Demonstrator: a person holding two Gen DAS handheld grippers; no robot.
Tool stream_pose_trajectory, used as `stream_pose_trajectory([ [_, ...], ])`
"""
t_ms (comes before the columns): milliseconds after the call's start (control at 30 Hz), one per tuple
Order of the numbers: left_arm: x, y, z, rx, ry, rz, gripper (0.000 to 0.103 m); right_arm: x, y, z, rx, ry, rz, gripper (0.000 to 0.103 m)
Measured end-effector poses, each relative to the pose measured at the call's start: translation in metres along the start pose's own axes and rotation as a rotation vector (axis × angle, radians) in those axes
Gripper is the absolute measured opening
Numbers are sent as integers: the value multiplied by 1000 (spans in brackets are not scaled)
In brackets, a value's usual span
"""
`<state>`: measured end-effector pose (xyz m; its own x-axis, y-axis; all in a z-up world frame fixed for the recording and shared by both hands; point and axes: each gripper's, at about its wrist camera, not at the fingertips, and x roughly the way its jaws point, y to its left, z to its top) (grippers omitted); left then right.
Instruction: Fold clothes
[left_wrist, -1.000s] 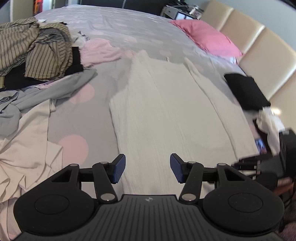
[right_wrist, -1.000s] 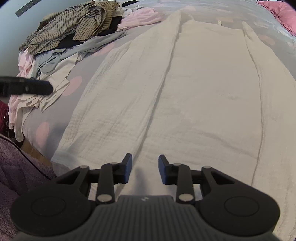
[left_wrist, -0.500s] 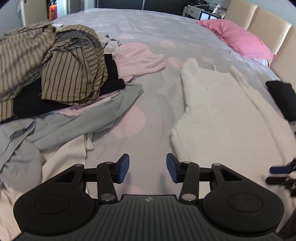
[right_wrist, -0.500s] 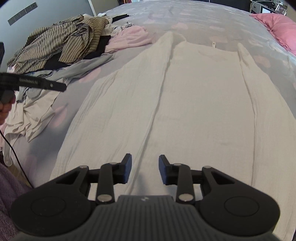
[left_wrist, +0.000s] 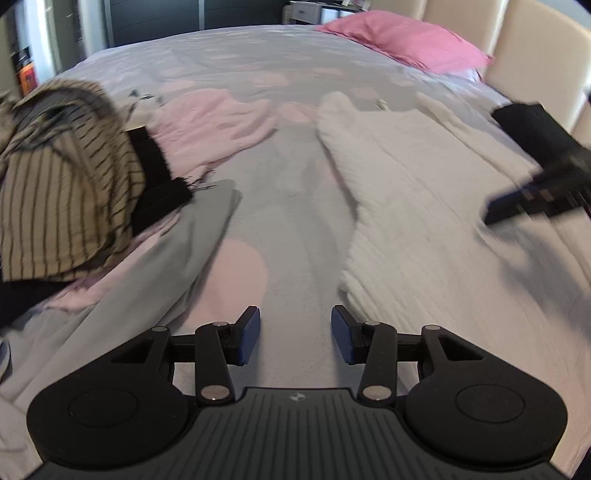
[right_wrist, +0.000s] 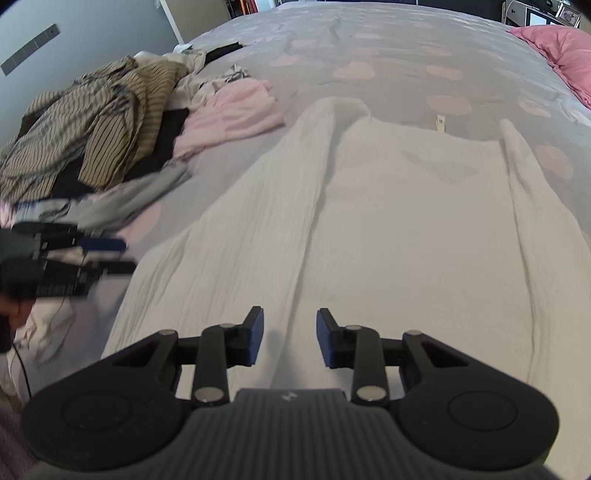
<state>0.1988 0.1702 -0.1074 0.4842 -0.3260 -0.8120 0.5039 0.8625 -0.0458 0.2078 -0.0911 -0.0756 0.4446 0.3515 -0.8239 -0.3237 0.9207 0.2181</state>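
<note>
- We hold our left gripper (left_wrist: 295, 338) low over the grey bedcover (left_wrist: 295, 236), its blue fingers apart with nothing between them.
- Our right gripper (right_wrist: 290, 338) hangs over the near end of the white garment (right_wrist: 406, 229), fingers apart too, holding nothing.
- The white garment lies flat and long on the bed, both long sides folded in toward the middle.
- Its left edge (left_wrist: 347, 258) sits just right of our left gripper, with bare bedcover between them.
- A pile of clothes (right_wrist: 92, 147) fills the left side: a striped shirt (left_wrist: 62, 195) on top, a pink top (left_wrist: 218, 125) and a grey cloth (left_wrist: 166, 258) beside it.
- The grey cloth reaches toward the white garment, but a strip of open bedcover keeps them apart.
- A pink pillow (left_wrist: 402, 40) lies far off at the head of the bed.
- Beyond the garment's far end the bedcover is open.
</note>
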Motion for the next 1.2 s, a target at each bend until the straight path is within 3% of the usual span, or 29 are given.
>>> stream_pose_trajectory([
  [267,2,-4,-1,35,-22,-19,41,42,-16,37,69,-3,17,33],
  [400,0,-3,-1,29,-31,-14,41,50,-19,38,105,-3,65,5],
  [500,-1,-3,-1,38,-37,-11,41,41,-21,37,112,-33,61,3],
  [867,-5,-25,5,145,-77,-58,41,27,-54,25,163,-17,-67,3],
  [1067,-5,-45,18,184,-119,-139,41,32,-51,21,165,-9,-85,3],
  [1200,7,-60,24,206,-108,-88,41,32,-48,21,138,-4,-91,3],
])
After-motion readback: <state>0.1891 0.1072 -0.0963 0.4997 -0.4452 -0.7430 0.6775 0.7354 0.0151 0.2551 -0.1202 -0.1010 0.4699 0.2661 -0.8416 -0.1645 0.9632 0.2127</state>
